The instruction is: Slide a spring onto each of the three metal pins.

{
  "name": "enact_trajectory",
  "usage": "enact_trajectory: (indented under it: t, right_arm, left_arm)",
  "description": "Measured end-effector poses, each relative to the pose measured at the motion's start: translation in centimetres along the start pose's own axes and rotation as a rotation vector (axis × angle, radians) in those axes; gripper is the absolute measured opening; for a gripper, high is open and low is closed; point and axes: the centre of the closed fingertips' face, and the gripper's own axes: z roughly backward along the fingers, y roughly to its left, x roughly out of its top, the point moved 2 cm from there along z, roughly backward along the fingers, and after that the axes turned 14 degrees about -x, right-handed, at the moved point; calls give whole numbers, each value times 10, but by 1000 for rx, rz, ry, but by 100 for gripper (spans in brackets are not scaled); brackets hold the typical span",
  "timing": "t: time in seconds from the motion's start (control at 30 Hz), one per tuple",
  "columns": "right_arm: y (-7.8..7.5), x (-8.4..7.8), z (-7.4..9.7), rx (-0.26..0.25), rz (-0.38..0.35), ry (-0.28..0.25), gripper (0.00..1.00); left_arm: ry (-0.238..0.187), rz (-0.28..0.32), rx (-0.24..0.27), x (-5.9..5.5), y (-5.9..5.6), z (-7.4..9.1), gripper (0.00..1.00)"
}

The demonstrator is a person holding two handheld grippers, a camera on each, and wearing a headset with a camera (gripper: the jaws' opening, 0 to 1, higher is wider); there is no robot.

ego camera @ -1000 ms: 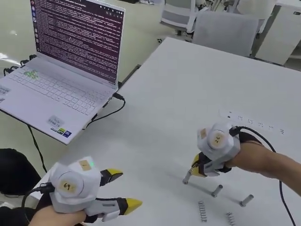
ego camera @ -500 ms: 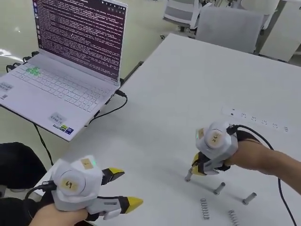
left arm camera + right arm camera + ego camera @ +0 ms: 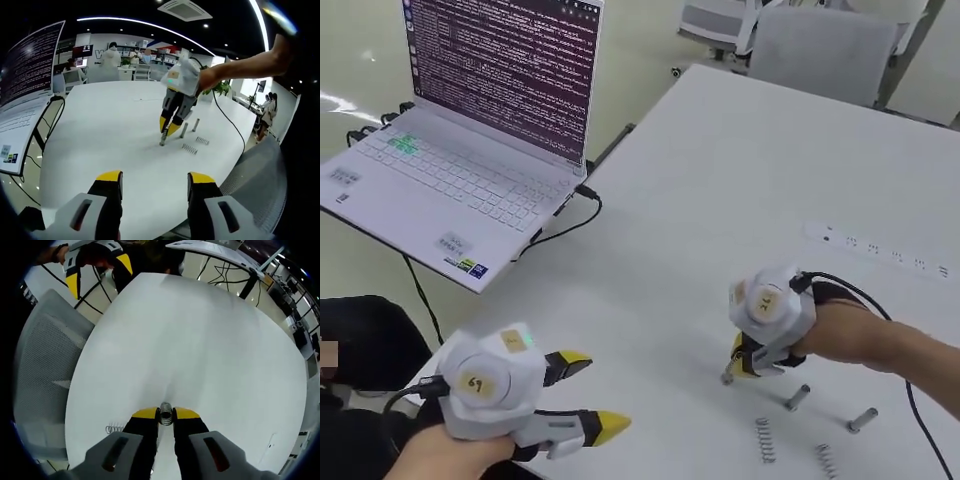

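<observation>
The right gripper view settles what the head view can't. The right gripper [image 3: 166,412] has its yellow tips clamped on a spring [image 3: 166,415], seen end-on as a small coil. From the head view that gripper's own body covers its tips. Just beneath it a metal pin [image 3: 728,376] leans on the white table [image 3: 720,170], and I can't tell whether the coil sits around it. A second pin [image 3: 798,398] and a third pin [image 3: 862,419] lie just to the right gripper's right. A nearer loose spring [image 3: 765,440] and a farther loose spring [image 3: 827,460] lie near it, on the person's side. The left gripper [image 3: 155,179] hangs well apart from the right gripper, off to its left, with its jaws wide apart and nothing between them.
</observation>
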Motion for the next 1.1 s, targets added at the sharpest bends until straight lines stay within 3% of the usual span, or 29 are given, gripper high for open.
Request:
enact_trajectory:
  t: [0.6, 1.1]
  right_arm:
    - [4, -7, -14, 10, -11, 26, 9]
    - [5, -7, -13, 13, -19, 30, 11]
  left_arm:
    - [-3, 10, 8, 0, 2, 1, 47]
    - [-3, 6, 13, 1, 2, 3, 47]
